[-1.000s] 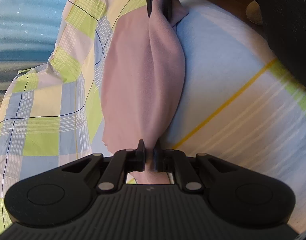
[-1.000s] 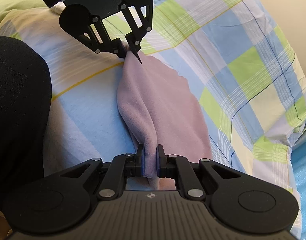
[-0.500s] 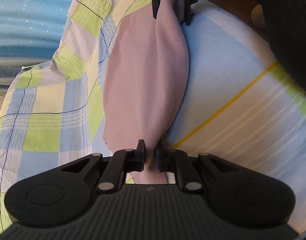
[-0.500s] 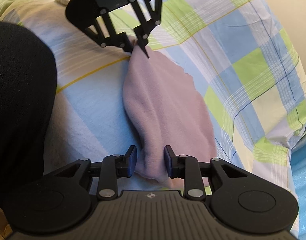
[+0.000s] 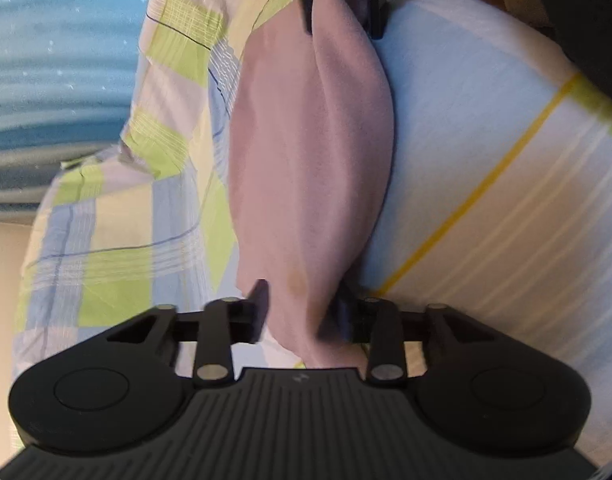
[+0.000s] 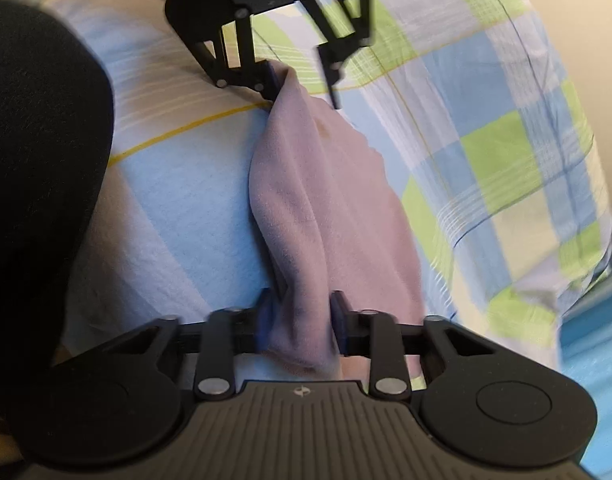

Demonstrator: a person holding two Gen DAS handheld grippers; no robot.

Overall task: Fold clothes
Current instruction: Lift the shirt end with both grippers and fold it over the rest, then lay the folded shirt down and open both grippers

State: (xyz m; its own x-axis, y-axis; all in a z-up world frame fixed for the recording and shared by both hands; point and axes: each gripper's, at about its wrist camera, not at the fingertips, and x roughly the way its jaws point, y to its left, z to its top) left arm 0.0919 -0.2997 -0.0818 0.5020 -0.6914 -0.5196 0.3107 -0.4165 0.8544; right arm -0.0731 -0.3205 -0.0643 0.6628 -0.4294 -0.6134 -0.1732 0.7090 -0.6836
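Cloth (image 5: 310, 152) lay folded lengthwise mid-bed (image 5: 486, 128), off the edges. Left gripper (image 5: 301, 308) and right gripper (image 6: 301, 316) both stood wide around its ends: release step. Next likely needed withdrawing, then regripping for a crosswise fold.

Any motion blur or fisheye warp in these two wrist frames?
Left wrist: own fingers smeared, sheet stripes streaked at right, edges bowed. Right wrist: other gripper blurred, sheet checks soft at right; pink cloth reasonably sharp, warm light.
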